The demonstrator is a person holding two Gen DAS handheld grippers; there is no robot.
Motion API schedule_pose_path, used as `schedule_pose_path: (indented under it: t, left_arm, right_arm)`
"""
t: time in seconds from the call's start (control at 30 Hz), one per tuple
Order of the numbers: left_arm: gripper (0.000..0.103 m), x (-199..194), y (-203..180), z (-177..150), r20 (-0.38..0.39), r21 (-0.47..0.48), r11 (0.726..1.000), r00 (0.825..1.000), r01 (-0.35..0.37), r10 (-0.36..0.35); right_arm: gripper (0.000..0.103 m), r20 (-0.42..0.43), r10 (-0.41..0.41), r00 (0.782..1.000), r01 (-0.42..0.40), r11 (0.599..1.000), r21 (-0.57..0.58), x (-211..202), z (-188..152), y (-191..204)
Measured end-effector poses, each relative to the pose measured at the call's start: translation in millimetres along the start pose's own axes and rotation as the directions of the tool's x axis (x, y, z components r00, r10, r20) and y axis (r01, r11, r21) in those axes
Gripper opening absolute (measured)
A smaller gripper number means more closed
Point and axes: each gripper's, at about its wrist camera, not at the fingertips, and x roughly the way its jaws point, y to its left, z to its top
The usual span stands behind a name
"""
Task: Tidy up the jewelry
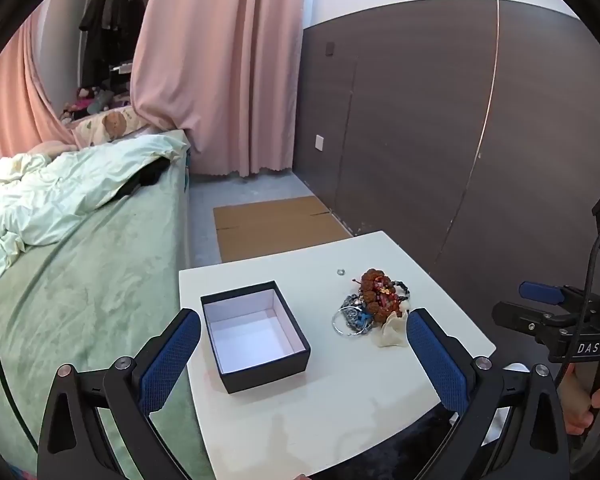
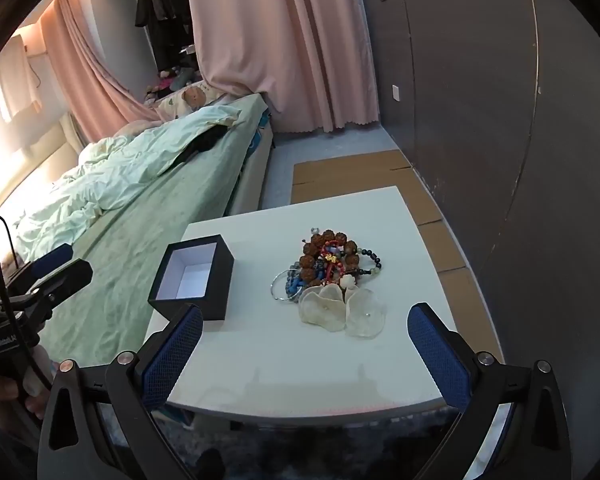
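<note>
An open black box with a white inside (image 1: 256, 334) sits on the white table (image 1: 340, 400); it also shows in the right wrist view (image 2: 192, 276). A pile of jewelry (image 1: 374, 300) lies to its right: brown bead bracelets (image 2: 328, 256), silver bangles (image 2: 282, 288), pale shell flowers (image 2: 340, 312). A small ring (image 1: 341, 271) lies apart behind the pile. My left gripper (image 1: 304, 356) is open and empty, above the table's near side in front of the box. My right gripper (image 2: 306, 356) is open and empty, in front of the pile.
A bed with green sheet and pale quilt (image 1: 80, 240) stands left of the table. Flat cardboard (image 1: 276, 224) lies on the floor behind it. A dark panelled wall (image 1: 440, 120) runs along the right. Pink curtains (image 1: 220, 60) hang at the back.
</note>
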Motion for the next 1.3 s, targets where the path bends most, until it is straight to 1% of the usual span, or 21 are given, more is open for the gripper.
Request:
schedule_pose_path:
  t: [0.07, 0.3, 0.67, 0.9, 1.3]
  left_arm:
    - [0.103, 7.2, -2.2, 5.3, -0.008, 0.002, 1.0, 1.0, 0.007, -0.007]
    - [0.103, 8.9, -3.9, 7.0, -0.011, 0.007, 1.0, 1.0, 0.018, -0.018]
    - [0.103, 7.5, -1.3, 4.3, -0.007, 0.01, 0.999, 0.999, 0.034, -0.034]
    - [0.103, 10.5, -2.2, 4.6, -0.009, 0.012, 0.999, 0.999, 0.037, -0.037]
    - [0.103, 10.0, -6.4, 1.4, -0.001, 0.02, 0.998, 0.998, 0.068, -0.068]
  right_arm:
    - [0.103, 0.0, 0.001, 1.0, -0.001, 1.0, 0.001, -0.1, 0.1, 0.0]
    - [0.103, 0.001, 0.001, 1.0, -0.001, 1.0, 0.001, -0.6, 0.3, 0.0]
    - [0.103, 0.008, -0.001, 1.0, 0.001, 1.0, -0.002, 2.8, -0.3, 0.5]
    - [0.103, 0.023, -0.011, 1.0, 0.011, 1.0, -0.011, -1.8, 0.8, -0.7]
    - [0.103, 0.033, -0.018, 0.999, 0.018, 1.0, -0.016, -3.1, 0.7, -1.4]
